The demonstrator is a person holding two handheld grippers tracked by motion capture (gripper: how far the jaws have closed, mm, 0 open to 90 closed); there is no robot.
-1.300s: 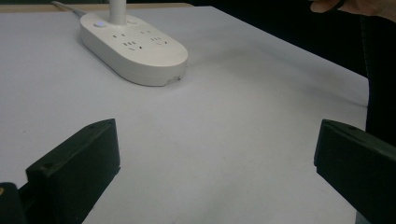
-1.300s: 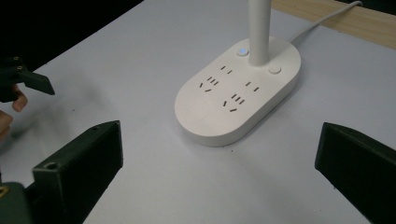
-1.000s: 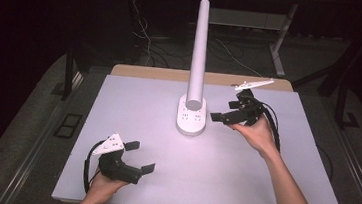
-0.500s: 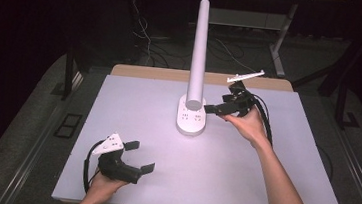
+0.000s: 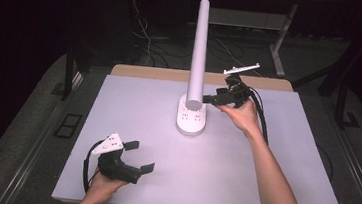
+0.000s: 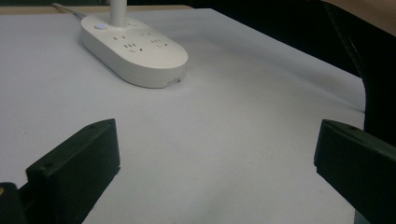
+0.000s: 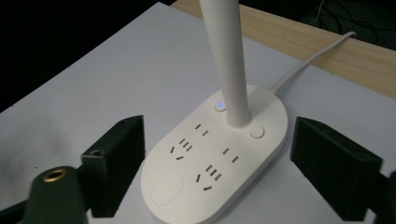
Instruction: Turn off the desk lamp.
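Right gripper up beside the white lamp post, jaws just been closing in but not gripping anything yet. From the right gripper view, pads either side of the oval lamp base, not touching it, gap on both sides. Base sitting mid-table toward the far edge on the white table top, sockets, a lit blue button and a plain round one on top. White cord running off over the wooden strip, end cut off. Top of the post cropped out of both gripper views. Left gripper parked near the front left, jaws wide apart, nothing between them. Far background too dark to make out, just cables.
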